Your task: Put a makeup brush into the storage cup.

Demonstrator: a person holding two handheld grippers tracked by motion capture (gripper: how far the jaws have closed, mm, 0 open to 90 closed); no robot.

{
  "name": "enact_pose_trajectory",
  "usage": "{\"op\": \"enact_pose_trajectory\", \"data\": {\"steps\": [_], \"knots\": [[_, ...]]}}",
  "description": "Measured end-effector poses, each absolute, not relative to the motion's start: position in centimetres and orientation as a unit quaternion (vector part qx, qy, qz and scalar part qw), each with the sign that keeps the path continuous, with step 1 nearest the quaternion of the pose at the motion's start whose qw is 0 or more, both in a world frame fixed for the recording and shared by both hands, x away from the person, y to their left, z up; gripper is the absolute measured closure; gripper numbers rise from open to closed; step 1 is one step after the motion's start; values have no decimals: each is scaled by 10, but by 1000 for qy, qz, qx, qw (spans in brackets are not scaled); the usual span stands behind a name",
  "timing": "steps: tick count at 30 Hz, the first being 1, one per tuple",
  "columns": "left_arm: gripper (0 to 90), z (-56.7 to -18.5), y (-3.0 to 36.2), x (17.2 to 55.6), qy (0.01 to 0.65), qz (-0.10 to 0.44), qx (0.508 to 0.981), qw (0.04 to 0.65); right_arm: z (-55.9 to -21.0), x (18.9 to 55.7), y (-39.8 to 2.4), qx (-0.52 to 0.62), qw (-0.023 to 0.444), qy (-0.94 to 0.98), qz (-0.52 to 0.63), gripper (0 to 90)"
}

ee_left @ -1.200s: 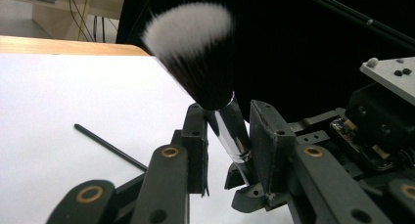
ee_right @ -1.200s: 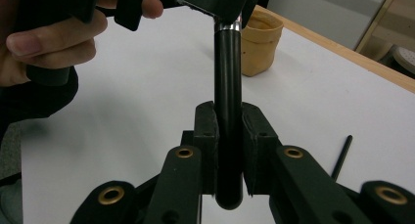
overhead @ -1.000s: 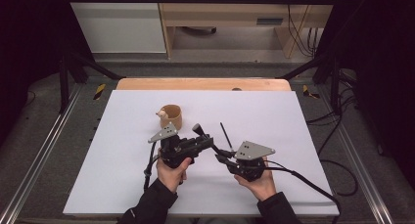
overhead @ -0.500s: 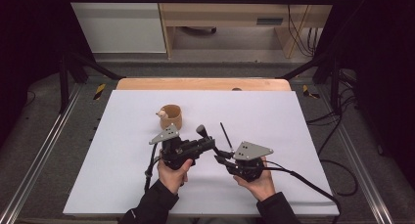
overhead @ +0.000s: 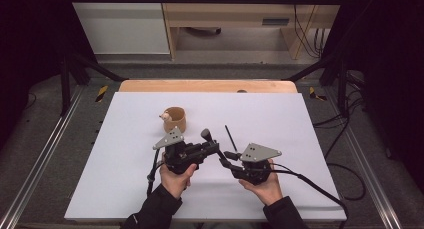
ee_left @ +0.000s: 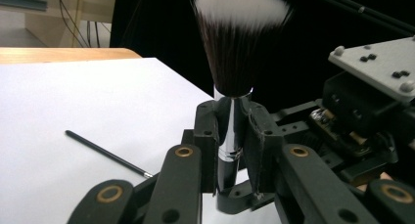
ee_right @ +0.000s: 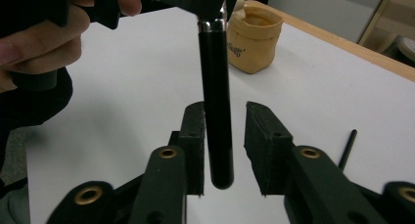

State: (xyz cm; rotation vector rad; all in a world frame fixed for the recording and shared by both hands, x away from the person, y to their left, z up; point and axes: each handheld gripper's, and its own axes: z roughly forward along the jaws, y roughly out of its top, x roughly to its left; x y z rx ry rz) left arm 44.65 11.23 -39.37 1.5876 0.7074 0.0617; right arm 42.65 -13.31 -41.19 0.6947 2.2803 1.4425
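- Left gripper [ee_left: 230, 141] fingers [ee_left: 205, 136] clamped on the silver ferrule of a makeup brush [ee_left: 235, 62]; bristles fan out past the fingertips, dark with white tips.
- In the high view we see the left gripper [overhead: 210, 148] pointing right, brush head [overhead: 205, 134] just above its fingertips.
- The brush's black handle [ee_right: 217, 116] hangs down between the right gripper [ee_right: 225, 136] fingers [ee_right: 262, 136]. It sits against the left finger, with a clear gap to the right finger, so these fingers stand apart; they have just been opening, with the handle between them.
- Right gripper [overhead: 227, 159] in the high view points left, tip to tip with the left gripper.
- Each gripper is held by a hand, left hand [overhead: 176, 178] and right hand [overhead: 260, 185].
- Thin black stick [overhead: 230, 138] lies flat on the desk just beyond the right gripper's fingers; it also shows left of the left fingers [ee_left: 105, 153] and right of the right fingers [ee_right: 346, 148].
- Small tan cup [overhead: 174, 120] stands farther out, beyond the left gripper, with something pale at its rim; in the right gripper view it sits behind the handle [ee_right: 254, 38].
- White desk [overhead: 280, 109] under everything.
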Motion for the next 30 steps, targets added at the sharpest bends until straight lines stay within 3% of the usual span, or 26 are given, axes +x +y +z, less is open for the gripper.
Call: {"op": "enact_pose_trajectory", "data": {"steps": [17, 30], "knots": [[765, -387, 136, 449, 315, 65, 706, 631, -399, 429, -158, 306, 193, 777, 515, 311], [765, -385, 157, 450, 327, 90, 718, 608, -394, 432, -186, 349, 204, 758, 512, 181]]}}
